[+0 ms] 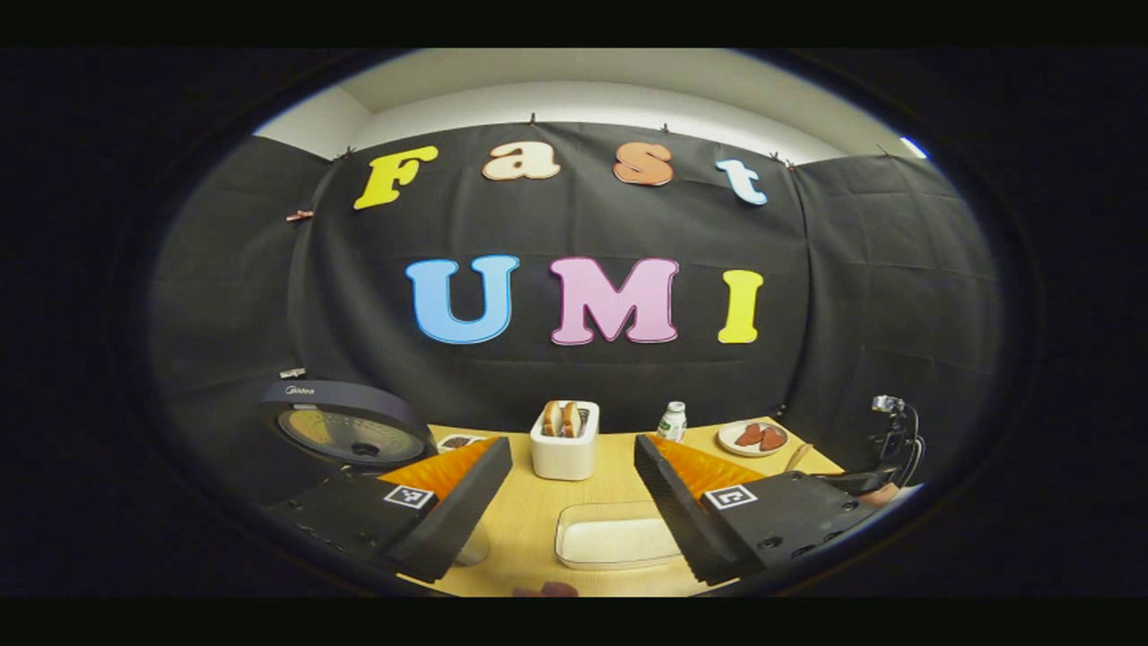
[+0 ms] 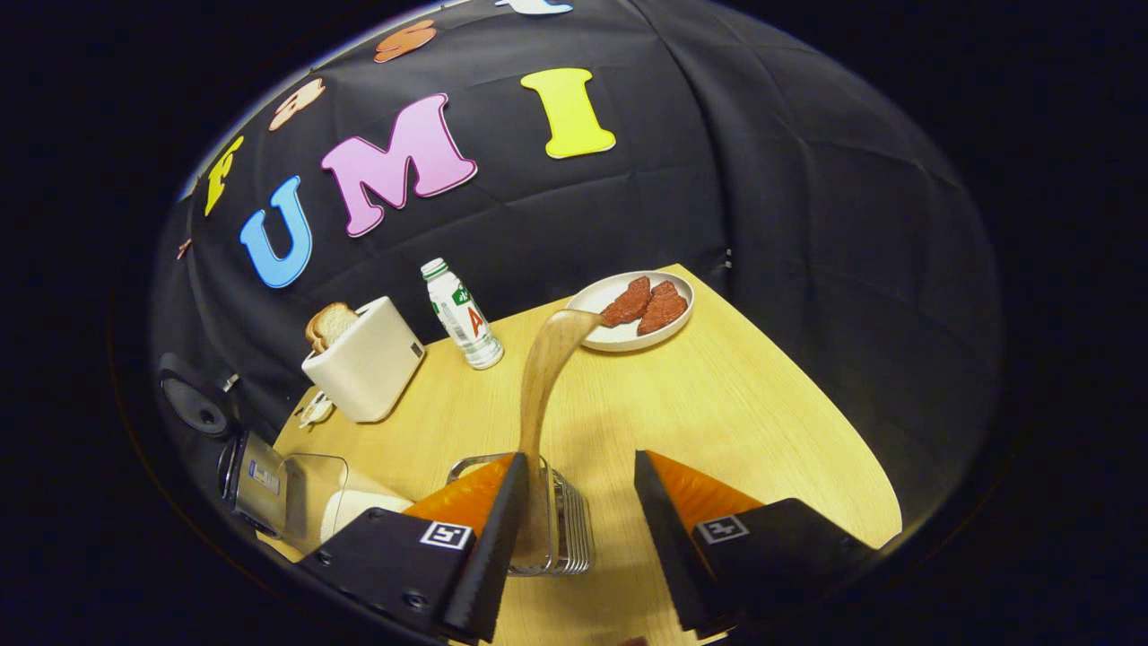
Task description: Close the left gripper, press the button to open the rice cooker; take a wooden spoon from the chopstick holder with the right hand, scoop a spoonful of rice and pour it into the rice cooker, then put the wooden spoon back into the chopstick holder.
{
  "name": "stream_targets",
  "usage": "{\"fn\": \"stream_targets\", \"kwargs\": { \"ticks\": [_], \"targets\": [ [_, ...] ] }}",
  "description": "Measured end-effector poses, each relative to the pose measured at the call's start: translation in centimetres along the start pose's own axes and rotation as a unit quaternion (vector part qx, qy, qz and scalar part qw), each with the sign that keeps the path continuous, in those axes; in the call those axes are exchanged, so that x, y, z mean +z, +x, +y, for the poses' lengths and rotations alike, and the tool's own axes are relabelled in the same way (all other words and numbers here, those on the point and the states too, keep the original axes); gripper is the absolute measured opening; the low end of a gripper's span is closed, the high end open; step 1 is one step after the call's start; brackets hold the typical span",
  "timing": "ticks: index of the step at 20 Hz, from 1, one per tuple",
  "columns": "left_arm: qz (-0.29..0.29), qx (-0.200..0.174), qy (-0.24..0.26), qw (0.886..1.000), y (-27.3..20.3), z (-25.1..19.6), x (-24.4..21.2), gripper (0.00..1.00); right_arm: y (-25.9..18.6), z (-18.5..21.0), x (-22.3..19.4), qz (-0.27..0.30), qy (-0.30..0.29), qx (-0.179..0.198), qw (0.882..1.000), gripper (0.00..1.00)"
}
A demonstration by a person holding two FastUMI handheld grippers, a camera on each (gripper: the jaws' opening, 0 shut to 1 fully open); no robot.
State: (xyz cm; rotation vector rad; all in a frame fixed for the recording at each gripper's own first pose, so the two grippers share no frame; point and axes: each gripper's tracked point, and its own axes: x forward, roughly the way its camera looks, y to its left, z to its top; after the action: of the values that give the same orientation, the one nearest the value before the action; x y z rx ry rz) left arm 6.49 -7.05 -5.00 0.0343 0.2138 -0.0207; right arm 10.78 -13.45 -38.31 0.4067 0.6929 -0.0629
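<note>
With the rice cooker (image 1: 352, 432) lid up at the far left of the table (image 1: 525, 516), left gripper (image 1: 574, 502) hovering above the tabletop, jaws spread wide, nothing between them. Straight ahead, a white toaster (image 1: 564, 446) with bread slices in its slots; in front of it, just below the fingers, a shallow clear tray of white rice (image 1: 617, 536). Farther back, a small white bottle (image 1: 672, 421) and a plate of red meat pieces (image 1: 753, 437), near each other at the rear right. At the far right edge, the other gripper and a bit of the hand holding it. Over in the right gripper view: right gripper (image 2: 574, 529) released too, fingers apart, hanging right over the wire chopstick holder (image 2: 556, 520). Wooden spoon (image 2: 549, 377) standing in that holder, handle down beside one finger, whether touching it cannot be told, bowl reaching up toward the plate (image 2: 619, 339). Not gripped by both fingers. Bottle (image 2: 462, 314) upright between toaster (image 2: 368, 361) and plate; cooker at the far left edge.
</note>
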Motion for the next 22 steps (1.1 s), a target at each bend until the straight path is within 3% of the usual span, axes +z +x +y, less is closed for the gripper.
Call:
{"fn": "stream_targets", "kwargs": {
  "ticks": [1, 2, 3, 6, 8, 14, 22],
  "targets": [
    [0.001, 0.001, 0.002, 1.000, 0.1, -0.1, 0.0, 0.98, 0.1, 0.1, 0.2, -0.001, 0.003, 0.001, 1.000, 0.77],
    [0.000, 0.002, 0.004, 1.000, 0.1, -0.1, 0.1, 0.90, 0.0, 0.4, 0.5, -0.007, 0.005, 0.009, 1.000, 0.58],
    [-0.003, 0.005, 0.005, 1.000, 0.0, 0.0, 0.3, 0.94, 0.0, 0.8, 0.9, -0.011, 0.009, 0.017, 1.000, 0.57],
    [-0.006, 0.011, 0.002, 1.000, -0.4, 0.3, 0.3, 0.90, 0.1, 0.7, 0.9, -0.003, 0.013, 0.018, 1.000, 0.57],
    [-0.010, 0.021, 0.003, 1.000, -1.0, 0.9, 0.3, 0.94, 0.9, 0.3, 0.2, 0.007, 0.018, 0.011, 1.000, 0.25],
    [-0.010, 0.040, -0.006, 0.999, -1.9, 2.4, -0.5, 0.98, 0.4, 1.6, 1.9, 0.015, 0.063, 0.051, 0.997, 0.29],
    [-0.002, 0.065, -0.016, 0.998, -1.6, 4.3, -1.3, 0.94, 3.3, 2.9, 0.9, 0.043, 0.014, 0.040, 0.998, 0.29]
  ]
}}
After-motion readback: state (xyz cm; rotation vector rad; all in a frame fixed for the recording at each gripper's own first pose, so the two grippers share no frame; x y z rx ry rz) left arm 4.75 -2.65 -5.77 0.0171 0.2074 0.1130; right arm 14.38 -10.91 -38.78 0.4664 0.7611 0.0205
